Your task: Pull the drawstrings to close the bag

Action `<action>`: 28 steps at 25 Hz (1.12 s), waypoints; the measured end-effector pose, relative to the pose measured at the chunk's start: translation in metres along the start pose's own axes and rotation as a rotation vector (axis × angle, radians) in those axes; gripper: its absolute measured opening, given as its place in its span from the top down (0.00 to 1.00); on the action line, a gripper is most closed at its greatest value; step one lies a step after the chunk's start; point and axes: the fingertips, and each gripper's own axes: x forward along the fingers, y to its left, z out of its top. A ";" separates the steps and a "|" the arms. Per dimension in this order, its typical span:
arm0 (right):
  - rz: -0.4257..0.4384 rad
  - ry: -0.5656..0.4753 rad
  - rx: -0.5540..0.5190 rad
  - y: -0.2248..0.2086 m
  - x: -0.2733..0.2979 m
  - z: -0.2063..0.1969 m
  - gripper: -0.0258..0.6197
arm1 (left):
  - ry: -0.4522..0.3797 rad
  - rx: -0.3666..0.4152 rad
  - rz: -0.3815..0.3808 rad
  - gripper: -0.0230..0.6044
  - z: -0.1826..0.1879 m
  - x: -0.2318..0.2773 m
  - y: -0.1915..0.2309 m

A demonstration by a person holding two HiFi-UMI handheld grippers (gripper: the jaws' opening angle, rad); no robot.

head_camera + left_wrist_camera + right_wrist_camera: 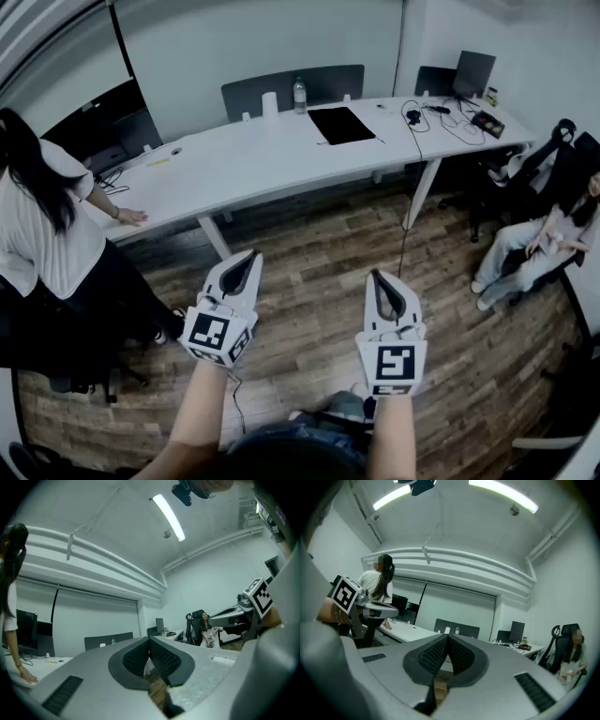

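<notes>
Left tongs (249, 258) and right tongs (377, 277) are held up side by side in the air on the near side of the bench (262, 164), well short of it and over the wood floor (319, 234). Each gripper view shows its two dark ribbed pads pressed together at the tip with nothing between them, so both are closed and empty. The bag shows in no view, so its place cannot be given and the task looks not yet begun. On the bench lie a flat black mat (340, 124) and, at the far edge, a clear bottle (299, 95) beside a small white cup-like item (270, 103). Cables and a dark screen (472, 73) sit at one end. A standing person (42, 216) rests a hand on the bench's other end, and a seated person (544, 239) is off the screen end. A grey chair back (291, 89) stands beyond the bench. Judging from the task wording only, a drawstring bag should be light, soft and limp, and likely to drag along when a cord is tugged. The cords are probably thin and may slip through the pads. Best hold is likely one cord end or knot per tongs, pulled in opposite directions.
</notes>
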 end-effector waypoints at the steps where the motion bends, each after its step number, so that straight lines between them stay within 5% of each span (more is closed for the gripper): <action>1: -0.003 -0.001 0.003 0.003 -0.002 0.001 0.97 | -0.003 0.001 -0.003 0.97 0.001 -0.003 0.001; 17: -0.014 0.006 -0.011 0.024 0.008 0.004 0.97 | -0.027 -0.024 -0.015 0.97 -0.007 -0.004 0.017; 28: 0.041 -0.048 0.035 -0.027 0.097 -0.007 0.97 | -0.006 -0.029 0.022 0.97 -0.020 0.084 0.040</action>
